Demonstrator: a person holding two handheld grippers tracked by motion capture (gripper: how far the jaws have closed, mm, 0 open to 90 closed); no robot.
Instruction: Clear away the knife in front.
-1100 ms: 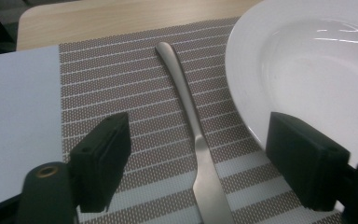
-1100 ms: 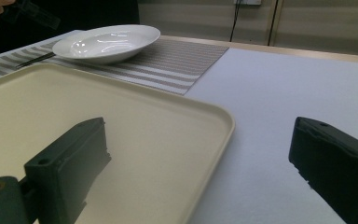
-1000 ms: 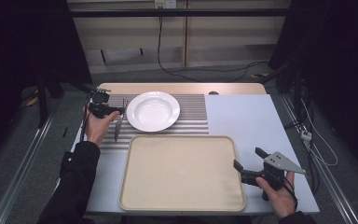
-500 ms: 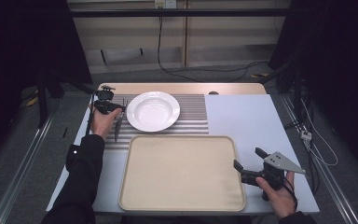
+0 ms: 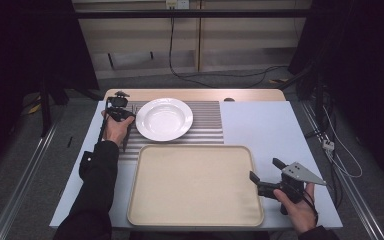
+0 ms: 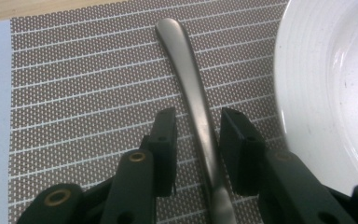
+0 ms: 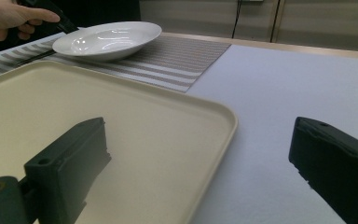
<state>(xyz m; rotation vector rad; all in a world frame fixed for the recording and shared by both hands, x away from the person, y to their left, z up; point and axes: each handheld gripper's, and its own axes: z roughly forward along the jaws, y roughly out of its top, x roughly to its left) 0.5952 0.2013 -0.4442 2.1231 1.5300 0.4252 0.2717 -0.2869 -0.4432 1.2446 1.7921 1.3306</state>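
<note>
Steel cutlery handle (image 6: 193, 88) beside the white plate (image 5: 164, 118): left claw (image 6: 196, 140) has been closing around it, pads seemingly not yet touching; next, pinch and lift.

I'm looking at a lab-style recording booth, not a home. Black curtains (image 5: 25, 60) hang on both sides, with metal rails (image 5: 22, 175) running along the floor by the bench (image 5: 265, 125). Cables (image 5: 220, 77) trail across the grey floor behind it to a wall socket (image 5: 176, 4) (more wires on the right too). The place setting is staged: a striped placemat (image 5: 207, 122), a white plate (image 5: 164, 118), a beige tray (image 5: 195, 185).
</note>
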